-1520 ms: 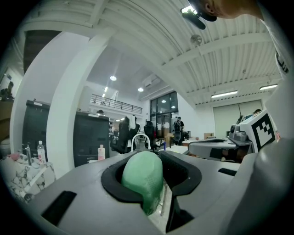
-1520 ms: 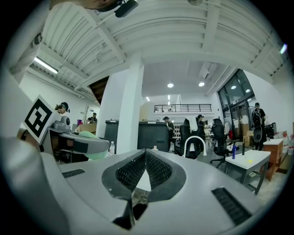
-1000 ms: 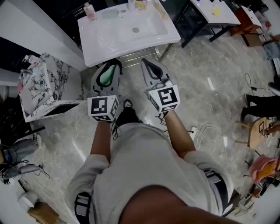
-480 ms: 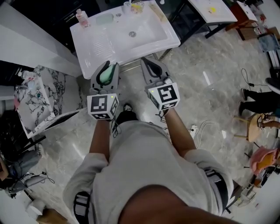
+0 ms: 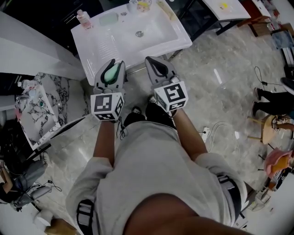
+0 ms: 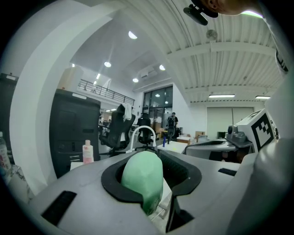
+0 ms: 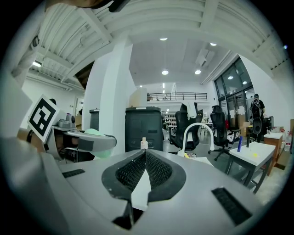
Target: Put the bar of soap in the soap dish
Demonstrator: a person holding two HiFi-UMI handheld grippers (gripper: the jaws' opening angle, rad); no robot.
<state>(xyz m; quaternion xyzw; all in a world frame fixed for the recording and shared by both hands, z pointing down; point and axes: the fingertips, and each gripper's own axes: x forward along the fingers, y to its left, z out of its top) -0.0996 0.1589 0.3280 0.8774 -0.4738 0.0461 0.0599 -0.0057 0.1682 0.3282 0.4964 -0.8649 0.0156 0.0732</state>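
My left gripper (image 5: 111, 65) is shut on a pale green bar of soap (image 5: 111, 73), which stands between its dark pads (image 6: 181, 172) in the left gripper view as a rounded green bar of soap (image 6: 142, 176). A pale green soap dish (image 5: 109, 19) lies at the back of the white washbasin (image 5: 98, 43), beside a pink bottle (image 5: 83, 18). Both grippers hover level at the basin's front edge. My right gripper (image 5: 154, 62) is shut with nothing in it; its ribbed pads (image 7: 158, 170) meet at the tip.
A white arched faucet (image 7: 200, 133) and cups (image 5: 140, 5) stand at the basin's back. A marble-patterned cabinet (image 5: 34, 108) is on the left, a white desk (image 5: 225, 8) at the upper right. A person's legs (image 5: 275, 103) show at the right edge.
Both grippers have moved forward together toward the washbasin, whose front edge now lies right at their tips. The soap stays gripped in the left one.
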